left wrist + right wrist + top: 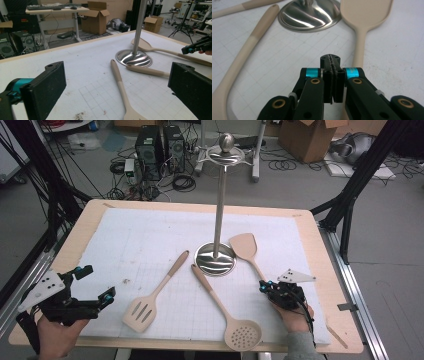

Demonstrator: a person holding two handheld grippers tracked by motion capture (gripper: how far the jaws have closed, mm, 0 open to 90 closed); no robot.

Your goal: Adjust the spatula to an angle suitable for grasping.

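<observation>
The table is pale wood with a white gridded mat over most of it; a bare wooden margin runs along every edge. The far left half of the mat lies open, as does the strip by the right edge.

Near the middle stands a polished steel stand, a thin pole on a round dished base. Three matte beige utensils lie around that base: a slotted turner toward the near edge, a perforated skimmer with its round head by the near edge, and a solid spatula with its blade just right of the base.

The right gripper, near the near right corner, has its jaws pressed together beside the spatula's handle, gripping nothing visible. The left gripper, at the near left corner, holds its jaws wide over bare mat.
</observation>
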